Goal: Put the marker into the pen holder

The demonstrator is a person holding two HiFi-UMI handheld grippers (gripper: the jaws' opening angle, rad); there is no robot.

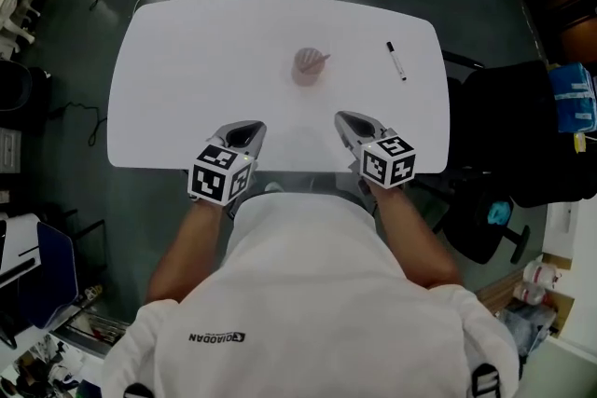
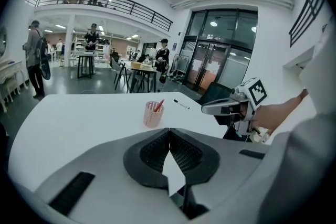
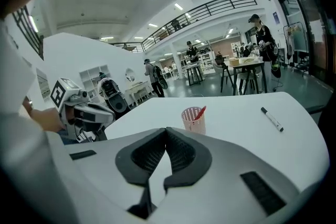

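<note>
Marker (image 1: 396, 61) lies on table (image 1: 187, 89), apart from pen holder (image 1: 309, 66).

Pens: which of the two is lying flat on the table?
The white marker with the black cap, right of the pen holder; the red pen leans inside the holder.

Open passage across table (image 1: 187, 79) at left and near; blocked mid-table by pen holder (image 1: 308, 67), far right by marker (image 1: 396, 61).
</note>
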